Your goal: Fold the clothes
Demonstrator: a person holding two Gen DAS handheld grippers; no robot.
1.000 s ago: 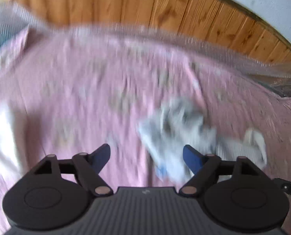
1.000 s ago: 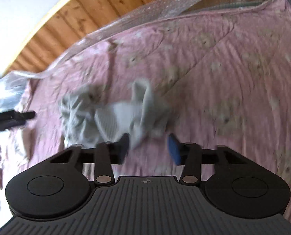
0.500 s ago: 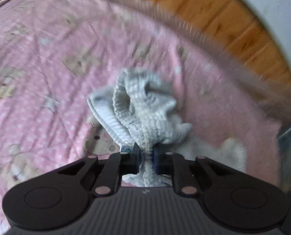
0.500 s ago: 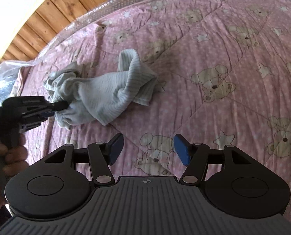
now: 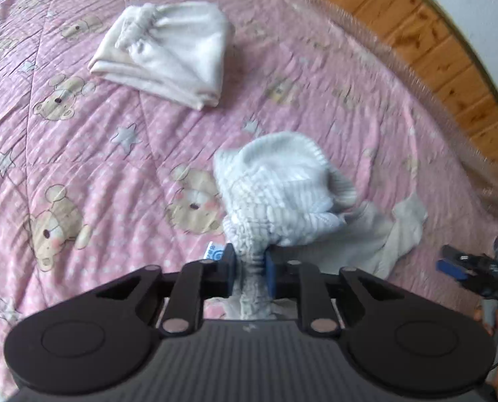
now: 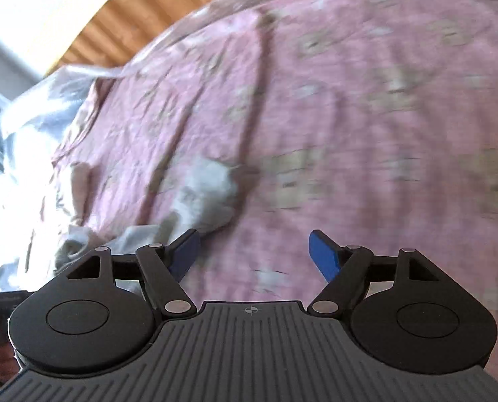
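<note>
1. quilt (image 5: 81, 174): pink, bear and star print; all garments lie on it.
2. folded garment (image 5: 168, 57): cream, flat, well apart from the grippers.
3. grey garment (image 5: 282, 187): ribbed, crumpled, bunched, one end raised off the quilt.
4. left gripper (image 5: 249, 268): clamped on the grey garment's gathered edge, jaws easing apart.
5. right gripper (image 6: 254, 254): jaws wide and opening, nothing between them; grey garment just beside its left finger.

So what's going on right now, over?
Left claw clamped on grey garment, jaws easing wider. Right claw opening, nothing between its jaws. Folded white garment lies apart on quilt. Nothing in the way.
</note>
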